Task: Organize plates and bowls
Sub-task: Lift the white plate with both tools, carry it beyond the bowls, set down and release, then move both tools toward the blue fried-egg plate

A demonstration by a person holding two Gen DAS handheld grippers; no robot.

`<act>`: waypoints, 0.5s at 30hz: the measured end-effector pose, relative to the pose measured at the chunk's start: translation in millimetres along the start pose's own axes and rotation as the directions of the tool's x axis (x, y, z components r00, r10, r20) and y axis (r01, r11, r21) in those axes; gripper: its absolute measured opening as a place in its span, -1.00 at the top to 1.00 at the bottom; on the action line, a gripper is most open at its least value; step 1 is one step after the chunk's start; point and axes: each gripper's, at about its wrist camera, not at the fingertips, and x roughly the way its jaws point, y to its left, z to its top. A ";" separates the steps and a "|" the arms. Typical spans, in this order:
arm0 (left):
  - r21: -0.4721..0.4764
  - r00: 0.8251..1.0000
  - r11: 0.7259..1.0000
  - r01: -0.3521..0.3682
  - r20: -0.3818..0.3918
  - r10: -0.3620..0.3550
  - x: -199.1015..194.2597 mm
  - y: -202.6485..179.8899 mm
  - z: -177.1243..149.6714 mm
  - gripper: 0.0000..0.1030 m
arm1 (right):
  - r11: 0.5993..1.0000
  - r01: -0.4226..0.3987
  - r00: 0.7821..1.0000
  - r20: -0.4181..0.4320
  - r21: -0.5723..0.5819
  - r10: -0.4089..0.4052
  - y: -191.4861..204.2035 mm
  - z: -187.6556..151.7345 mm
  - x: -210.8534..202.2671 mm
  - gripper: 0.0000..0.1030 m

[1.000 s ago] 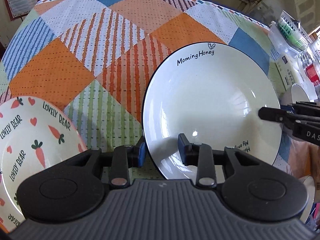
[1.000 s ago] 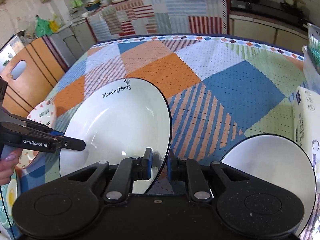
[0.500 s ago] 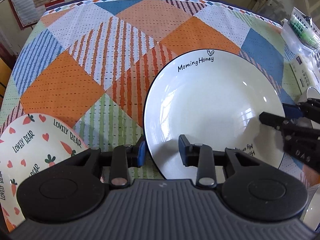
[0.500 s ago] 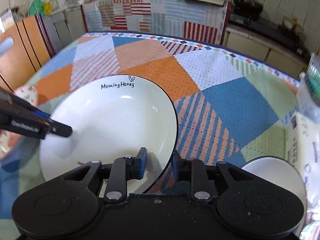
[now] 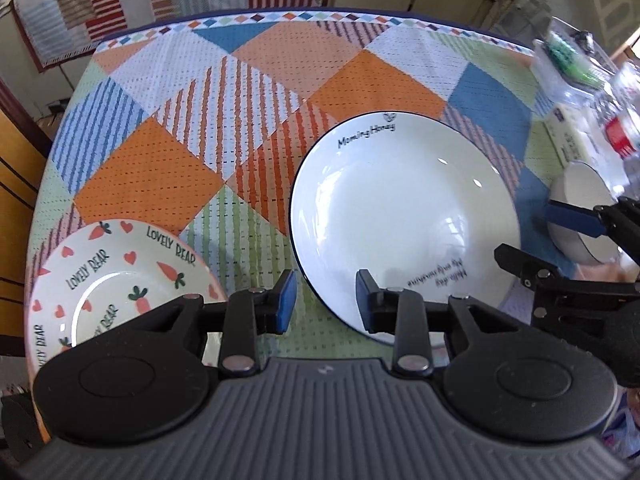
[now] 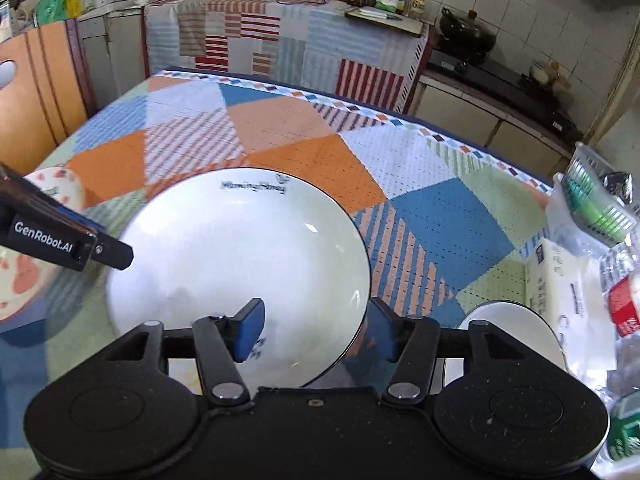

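Note:
A large white plate with a dark rim and "Morning Honey" lettering (image 5: pixel 404 216) lies flat on the patchwork tablecloth; it also shows in the right wrist view (image 6: pixel 240 256). My left gripper (image 5: pixel 325 302) is open, its jaws either side of the plate's near left rim, not touching. My right gripper (image 6: pixel 316 330) is open, its jaws astride the plate's near right rim. A "Lovely Bear" carrot plate (image 5: pixel 112 280) lies at the left. A small white bowl (image 6: pixel 516 332) sits at the right.
A white box (image 6: pixel 560 284), plastic bags and a basket with green items (image 6: pixel 596 196) crowd the table's right edge. A wooden chair (image 6: pixel 40 92) stands at the left. A kitchen counter with appliances runs behind the table.
Both grippers have opened wider and let go of the white plate, which now lies flat on the cloth. Both grippers have drawn back slightly.

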 end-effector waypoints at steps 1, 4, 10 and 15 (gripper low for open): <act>0.013 1.000 1.000 0.006 0.001 -0.006 -7.6 -1.6 -2.2 0.36 | 1.000 -0.001 1.000 0.000 0.002 0.001 1.9 -0.1 -6.3 -0.23; 0.040 0.999 0.998 0.038 -0.001 -0.038 -30.4 -5.1 -10.0 0.31 | 1.000 0.005 1.000 -0.001 0.003 -0.005 7.2 -0.5 -23.7 -0.32; 0.107 0.999 0.993 0.052 -0.007 -0.052 -71.4 -10.8 -32.3 0.13 | 1.000 0.018 0.999 -0.028 -0.013 -0.018 18.2 -4.8 -53.4 -0.39; 0.162 0.999 0.985 0.053 -0.013 -0.052 -104.2 -13.7 -54.8 -0.01 | 1.000 0.009 0.998 -0.067 -0.011 -0.010 26.7 -8.8 -76.7 -0.48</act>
